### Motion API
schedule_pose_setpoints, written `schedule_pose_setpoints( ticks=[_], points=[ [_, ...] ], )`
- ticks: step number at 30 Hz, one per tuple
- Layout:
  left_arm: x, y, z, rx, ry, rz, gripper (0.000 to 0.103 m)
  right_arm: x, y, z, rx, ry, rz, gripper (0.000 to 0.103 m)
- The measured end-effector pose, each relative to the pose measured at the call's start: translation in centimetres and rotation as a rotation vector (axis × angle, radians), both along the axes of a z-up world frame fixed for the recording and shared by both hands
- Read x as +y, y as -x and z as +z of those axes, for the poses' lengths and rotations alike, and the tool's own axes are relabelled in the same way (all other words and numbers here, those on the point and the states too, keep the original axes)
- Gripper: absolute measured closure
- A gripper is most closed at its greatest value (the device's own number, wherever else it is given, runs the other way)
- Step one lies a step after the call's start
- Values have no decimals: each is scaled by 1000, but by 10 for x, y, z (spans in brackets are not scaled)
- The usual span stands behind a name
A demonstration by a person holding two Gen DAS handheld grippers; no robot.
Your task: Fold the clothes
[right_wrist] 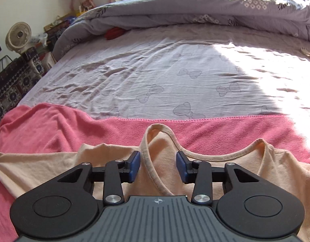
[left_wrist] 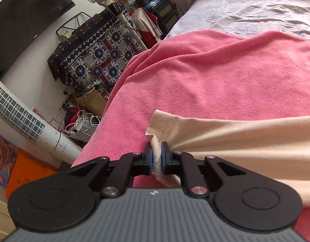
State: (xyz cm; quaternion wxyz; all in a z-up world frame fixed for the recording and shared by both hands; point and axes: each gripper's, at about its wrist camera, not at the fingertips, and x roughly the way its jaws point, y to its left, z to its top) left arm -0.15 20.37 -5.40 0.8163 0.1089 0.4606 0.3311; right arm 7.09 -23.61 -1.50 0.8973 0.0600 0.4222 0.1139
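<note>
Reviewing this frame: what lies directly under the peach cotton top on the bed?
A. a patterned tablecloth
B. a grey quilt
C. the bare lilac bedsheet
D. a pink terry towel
D: the peach cotton top rests on the pink terry towel, which is spread over the lilac bedsheet; the grey quilt is bunched at the far end of the bed.

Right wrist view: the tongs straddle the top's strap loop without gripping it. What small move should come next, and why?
Probably close the right tongs on the strap loop. The peach top lies on the pink towel, the left tongs already pinch its other end, and the strap sits between open pads, so both ends would then be held.
</note>
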Motion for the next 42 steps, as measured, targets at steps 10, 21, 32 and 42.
schedule_pose_setpoints(
  ticks=[10, 21, 32, 42],
  points=[
    [3, -1, 4, -7, 22, 50, 85, 13, -32, -9, 67, -20, -55, 99],
    [8, 2, 5, -9, 37, 36, 85, 12, -15, -1, 30, 375, -47, 72],
    [12, 15, 7, -53, 58, -4, 85, 142, -37, -5, 121, 401, 831, 79],
    [16, 21, 14, -94, 79, 18, 81, 163, -64, 48, -55, 357, 662, 101]
  ],
)
